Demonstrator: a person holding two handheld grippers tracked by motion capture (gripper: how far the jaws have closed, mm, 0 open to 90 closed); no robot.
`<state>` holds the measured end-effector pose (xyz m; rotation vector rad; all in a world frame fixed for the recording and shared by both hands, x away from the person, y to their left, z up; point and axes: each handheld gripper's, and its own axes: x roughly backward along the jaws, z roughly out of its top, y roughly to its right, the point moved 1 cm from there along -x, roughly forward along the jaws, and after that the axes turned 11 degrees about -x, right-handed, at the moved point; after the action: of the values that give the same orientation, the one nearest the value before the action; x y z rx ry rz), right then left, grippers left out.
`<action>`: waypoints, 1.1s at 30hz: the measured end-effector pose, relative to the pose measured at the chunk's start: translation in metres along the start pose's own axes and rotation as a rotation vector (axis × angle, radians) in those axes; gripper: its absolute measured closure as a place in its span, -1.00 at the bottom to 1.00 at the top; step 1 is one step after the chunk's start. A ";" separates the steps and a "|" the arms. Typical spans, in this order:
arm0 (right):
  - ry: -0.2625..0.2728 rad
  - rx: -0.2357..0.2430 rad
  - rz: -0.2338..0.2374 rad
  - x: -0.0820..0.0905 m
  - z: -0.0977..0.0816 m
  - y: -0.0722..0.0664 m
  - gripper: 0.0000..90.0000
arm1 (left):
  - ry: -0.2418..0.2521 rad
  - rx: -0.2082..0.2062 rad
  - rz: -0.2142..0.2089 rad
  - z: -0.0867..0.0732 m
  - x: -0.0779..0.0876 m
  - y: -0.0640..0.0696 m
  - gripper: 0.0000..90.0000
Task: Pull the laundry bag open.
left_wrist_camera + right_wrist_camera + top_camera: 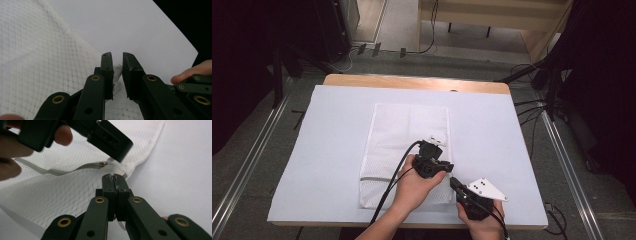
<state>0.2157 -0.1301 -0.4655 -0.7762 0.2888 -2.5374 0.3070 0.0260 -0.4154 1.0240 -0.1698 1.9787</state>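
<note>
— Holding what?

— My right gripper (114, 178) is pinching the edge of the white mesh bag (404, 135) on the table (512, 150) — jaws squeezed together. My left gripper (117, 56) is sitting a little open by the zipper (75, 168).

— Next?

— I think I am getting ready to pull that zipper.

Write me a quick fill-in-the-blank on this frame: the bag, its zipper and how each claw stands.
1. The white mesh bag lies flat on a white sheet that covers the ____.
2. In its own view the right claw has its jaws pressed ____ at the bag's edge.
3. The left claw has a ____ between its jaws, with a small white tab there.
4. The metal zipper pull sits near the bag's ____.

Missing words: table; shut; gap; corner
</note>
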 end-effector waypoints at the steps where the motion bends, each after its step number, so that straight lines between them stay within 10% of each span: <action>1: -0.002 0.000 -0.001 0.000 0.000 0.000 1.00 | 0.008 0.008 -0.008 0.000 0.002 -0.001 0.77; 15: 0.004 0.013 -0.016 -0.002 0.000 0.001 1.00 | 0.024 0.072 -0.066 -0.020 0.015 -0.017 0.86; 19: 0.002 0.016 -0.016 -0.002 0.000 -0.001 1.00 | 0.042 0.087 -0.063 -0.015 0.010 -0.014 0.40; 27: -0.002 0.022 -0.008 -0.002 -0.001 -0.002 1.00 | -0.038 -0.047 0.017 0.002 -0.016 0.004 0.32; 33: -0.010 0.018 -0.006 -0.003 -0.001 -0.001 1.00 | -0.049 -0.083 0.022 0.000 -0.012 0.001 0.72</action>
<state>0.2167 -0.1274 -0.4673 -0.7833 0.2601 -2.5372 0.3098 0.0173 -0.4238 1.0220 -0.2886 1.9506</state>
